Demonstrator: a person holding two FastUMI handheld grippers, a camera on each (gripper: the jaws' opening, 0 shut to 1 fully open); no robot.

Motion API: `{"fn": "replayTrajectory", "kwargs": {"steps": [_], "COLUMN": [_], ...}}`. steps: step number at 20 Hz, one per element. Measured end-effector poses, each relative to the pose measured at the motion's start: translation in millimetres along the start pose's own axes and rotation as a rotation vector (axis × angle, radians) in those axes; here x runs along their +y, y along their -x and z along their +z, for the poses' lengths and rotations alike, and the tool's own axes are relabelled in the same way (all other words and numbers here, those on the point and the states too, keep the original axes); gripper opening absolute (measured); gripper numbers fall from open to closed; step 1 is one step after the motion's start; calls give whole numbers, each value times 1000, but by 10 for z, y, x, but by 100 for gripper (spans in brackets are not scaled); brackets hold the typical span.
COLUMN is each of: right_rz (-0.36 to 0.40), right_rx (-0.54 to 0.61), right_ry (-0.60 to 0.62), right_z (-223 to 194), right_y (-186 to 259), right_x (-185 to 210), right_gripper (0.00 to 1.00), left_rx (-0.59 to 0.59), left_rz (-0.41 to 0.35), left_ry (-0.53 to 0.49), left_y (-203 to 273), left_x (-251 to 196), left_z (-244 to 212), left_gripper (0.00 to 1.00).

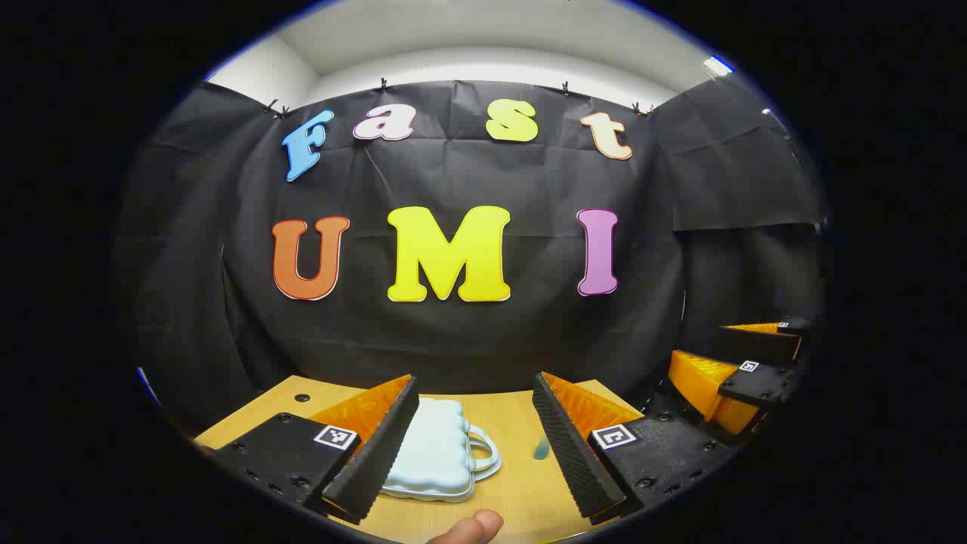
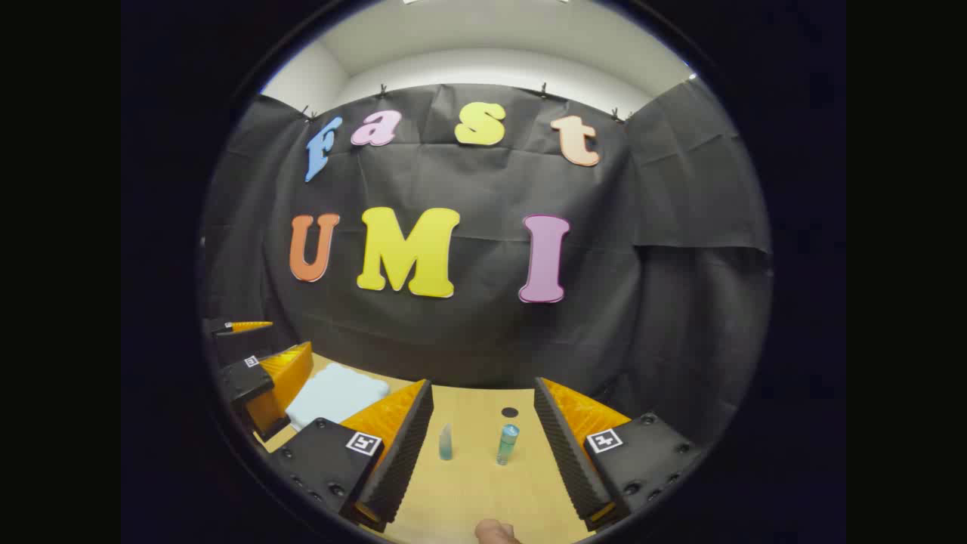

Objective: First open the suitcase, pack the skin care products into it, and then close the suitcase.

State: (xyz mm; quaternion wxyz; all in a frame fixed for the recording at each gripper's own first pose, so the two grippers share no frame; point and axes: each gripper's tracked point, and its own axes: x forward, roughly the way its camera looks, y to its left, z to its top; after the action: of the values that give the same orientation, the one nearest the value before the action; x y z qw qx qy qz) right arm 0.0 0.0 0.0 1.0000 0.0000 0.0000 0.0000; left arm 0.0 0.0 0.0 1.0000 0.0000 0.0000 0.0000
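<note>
Wooden tabletop point(image 2: 468, 491) lay under my two wide-open, empty tongs: the closed pale-blue suitcase point(image 1: 434, 453) sat between the left gripper point(image 1: 476, 446) fingers, two skincare bottles point(image 2: 508, 443) stood between the right gripper point(image 2: 483, 453) fingers.

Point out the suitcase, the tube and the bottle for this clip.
suitcase point(image 1: 434, 449), left gripper view, middle of its closed lid.
tube point(image 2: 446, 443), right gripper view, middle of its body.
bottle point(image 2: 507, 444), right gripper view, middle of its upright body.

Each claw point(image 1: 474, 438) has black bolted blocks bearing square black-and-white marker tags and ribbed finger faces.
</note>
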Motion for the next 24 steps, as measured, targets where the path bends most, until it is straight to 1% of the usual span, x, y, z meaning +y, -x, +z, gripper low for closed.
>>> {"fn": "replayTrajectory", "kwargs": {"steps": [2,6,11,22,24], "right_rz": [2,-6,-13,-5,-8], "right_rx": [-22,-23,-13,0,3], "right_ry": [9,7,-6,7,10], "right_z": [80,93,73,12,3], "right_y": [-37,-152,-269,-348,-368], "right_x": [-34,-123,-243,-375,-417], "right_gripper": [79,79,80,80,80], "left_rx": [6,32,37,52,52], "left_rz": [27,29,32,24,26], "left_ry": [-8,1,-15,-30,-45], "left_y": [-61,-162,-239,-332,-373], "left_x": [29,-22,-78,-231,-244], "left_z": [-33,-103,-131,-203,-239], "left_gripper": [96,97,97,97,97]}}
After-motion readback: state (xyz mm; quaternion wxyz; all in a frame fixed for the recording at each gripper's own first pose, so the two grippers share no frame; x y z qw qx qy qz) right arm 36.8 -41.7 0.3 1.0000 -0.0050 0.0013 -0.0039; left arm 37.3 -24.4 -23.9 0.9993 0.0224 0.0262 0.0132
